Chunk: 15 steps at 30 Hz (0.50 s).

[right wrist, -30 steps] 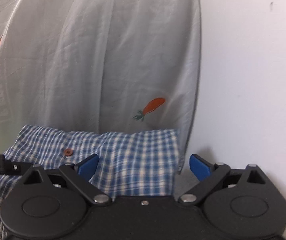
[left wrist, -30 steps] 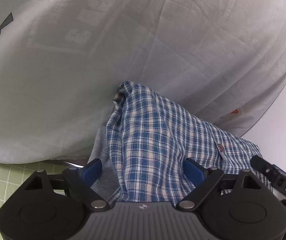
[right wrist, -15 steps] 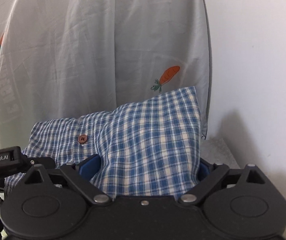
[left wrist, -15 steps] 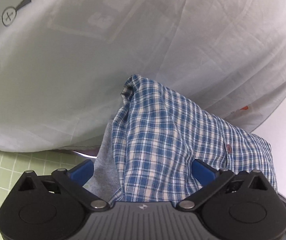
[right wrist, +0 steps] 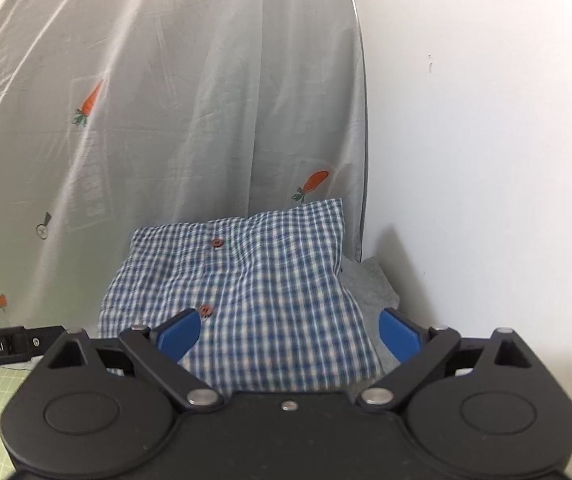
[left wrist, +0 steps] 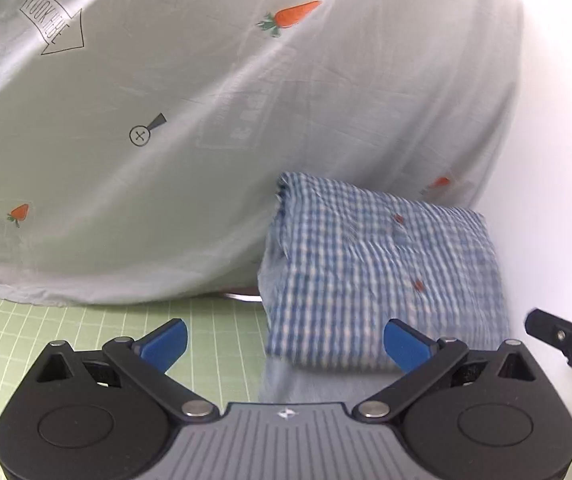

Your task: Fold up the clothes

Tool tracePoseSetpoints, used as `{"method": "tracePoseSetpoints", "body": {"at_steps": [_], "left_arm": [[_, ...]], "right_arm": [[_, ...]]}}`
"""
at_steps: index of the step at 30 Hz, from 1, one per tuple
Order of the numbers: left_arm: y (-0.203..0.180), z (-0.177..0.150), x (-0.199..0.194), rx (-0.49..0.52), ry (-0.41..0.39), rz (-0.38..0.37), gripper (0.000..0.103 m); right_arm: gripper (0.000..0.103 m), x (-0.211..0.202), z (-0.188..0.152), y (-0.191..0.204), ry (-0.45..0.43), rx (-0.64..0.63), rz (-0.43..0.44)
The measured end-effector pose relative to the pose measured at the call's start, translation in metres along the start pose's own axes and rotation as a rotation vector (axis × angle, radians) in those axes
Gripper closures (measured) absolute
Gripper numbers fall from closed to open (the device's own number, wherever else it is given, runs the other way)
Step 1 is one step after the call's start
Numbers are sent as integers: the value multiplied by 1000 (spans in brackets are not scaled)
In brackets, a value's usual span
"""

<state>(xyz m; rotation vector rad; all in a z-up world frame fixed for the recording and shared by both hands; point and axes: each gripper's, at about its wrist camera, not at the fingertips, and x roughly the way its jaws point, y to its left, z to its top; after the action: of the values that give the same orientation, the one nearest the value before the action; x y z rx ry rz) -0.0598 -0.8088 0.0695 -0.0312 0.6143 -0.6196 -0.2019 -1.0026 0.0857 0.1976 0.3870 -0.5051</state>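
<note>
A folded blue-and-white checked shirt [left wrist: 377, 276] with small red buttons lies against the pale printed curtain, on top of a grey garment [right wrist: 369, 284]. It also shows in the right wrist view [right wrist: 270, 292]. My left gripper [left wrist: 286, 346] is open and empty, just in front of the shirt's left edge. My right gripper [right wrist: 289, 334] is open and empty, with its blue fingers either side of the shirt's near edge.
A pale grey curtain [left wrist: 190, 120] printed with carrots hangs behind the pile. A white wall [right wrist: 485, 160] stands to the right. A green grid mat [left wrist: 66, 332] covers the table on the left. The right gripper's body [left wrist: 565, 344] shows at the left view's right edge.
Both grippers have drawn back from the checked shirt, which now lies flat and folded on the pile. The left view now shows the green mat beside it.
</note>
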Motion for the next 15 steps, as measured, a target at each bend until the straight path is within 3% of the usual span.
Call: {"method": "tracePoseSetpoints", "body": {"at_steps": [6, 15], "left_arm": [[-10, -51, -52, 54, 61, -46, 0], [-24, -102, -104, 127, 113, -91, 0]], "right_arm": [[6, -76, -39, 1, 47, 25, -25], [6, -146, -99, -5, 175, 71, -90]]}}
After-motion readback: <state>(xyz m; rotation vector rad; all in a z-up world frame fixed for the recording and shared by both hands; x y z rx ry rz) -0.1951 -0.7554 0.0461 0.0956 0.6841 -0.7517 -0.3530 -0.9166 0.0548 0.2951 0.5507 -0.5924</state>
